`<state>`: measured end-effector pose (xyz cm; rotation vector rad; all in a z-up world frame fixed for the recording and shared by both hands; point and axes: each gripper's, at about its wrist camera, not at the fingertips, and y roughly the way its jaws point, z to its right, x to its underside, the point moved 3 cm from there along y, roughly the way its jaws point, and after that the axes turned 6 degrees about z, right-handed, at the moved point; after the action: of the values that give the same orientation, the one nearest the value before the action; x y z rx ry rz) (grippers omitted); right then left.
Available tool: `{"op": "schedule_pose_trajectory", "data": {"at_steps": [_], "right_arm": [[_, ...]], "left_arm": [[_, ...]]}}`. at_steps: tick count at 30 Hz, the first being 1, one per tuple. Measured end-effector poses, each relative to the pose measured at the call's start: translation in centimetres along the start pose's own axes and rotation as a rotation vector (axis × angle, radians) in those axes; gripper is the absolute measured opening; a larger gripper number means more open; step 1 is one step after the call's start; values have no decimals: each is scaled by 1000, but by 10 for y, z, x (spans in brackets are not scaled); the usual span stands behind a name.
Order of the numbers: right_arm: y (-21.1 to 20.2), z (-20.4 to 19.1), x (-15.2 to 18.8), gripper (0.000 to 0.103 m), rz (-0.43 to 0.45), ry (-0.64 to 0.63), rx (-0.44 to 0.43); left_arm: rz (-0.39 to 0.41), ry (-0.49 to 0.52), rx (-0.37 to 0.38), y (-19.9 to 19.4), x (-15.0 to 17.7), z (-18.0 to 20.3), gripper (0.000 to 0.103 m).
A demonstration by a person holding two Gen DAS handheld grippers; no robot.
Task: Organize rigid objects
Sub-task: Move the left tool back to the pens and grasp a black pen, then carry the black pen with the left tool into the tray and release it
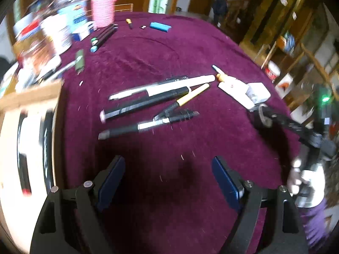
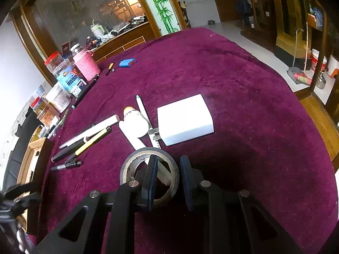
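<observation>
A roll of black tape lies on the purple cloth. My right gripper is shut on its right wall, one finger inside the ring, one outside. The roll and right gripper also show in the left wrist view. Behind the roll lie a white charger block, a glue bottle and a white tube. Several pens and markers lie in a loose pile mid-table. My left gripper is open and empty above bare cloth in front of the pens.
Jars, a pink-sleeved bottle and boxes crowd the far left of the table. A cardboard box sits at the left edge. A blue lighter and small knife lie at the far side.
</observation>
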<state>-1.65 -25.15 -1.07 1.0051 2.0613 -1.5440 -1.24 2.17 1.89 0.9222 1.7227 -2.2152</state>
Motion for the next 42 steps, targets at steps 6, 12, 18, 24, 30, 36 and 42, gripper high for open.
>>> {"op": "schedule_pose_trajectory", "data": {"at_steps": [6,12,18,24,30,36,42], "right_arm": [[1,2,0,24,-5,16,-15],[2,2,0,27,-14,16,-21],[2,1,0,28,-16,15,-21],[2,1,0,28,-16,15,-21],[2,0,0,29,-16,19,-24],[2,1,0,29,-16,19,-25],[2,1,0,29,-16,20,-26]], "left_arm": [[-37,117,-123,42,-19,-11,83],[-46,217,-101,41,-8,4,86],[-99,329,17,22,20,32,78],[30,338,-63,17,-5,35,78],[25,465,-160,46,-13,42,80],[-57,415,-20,33,2,55,19],[-41,435,-29,38,0,66,20]]}}
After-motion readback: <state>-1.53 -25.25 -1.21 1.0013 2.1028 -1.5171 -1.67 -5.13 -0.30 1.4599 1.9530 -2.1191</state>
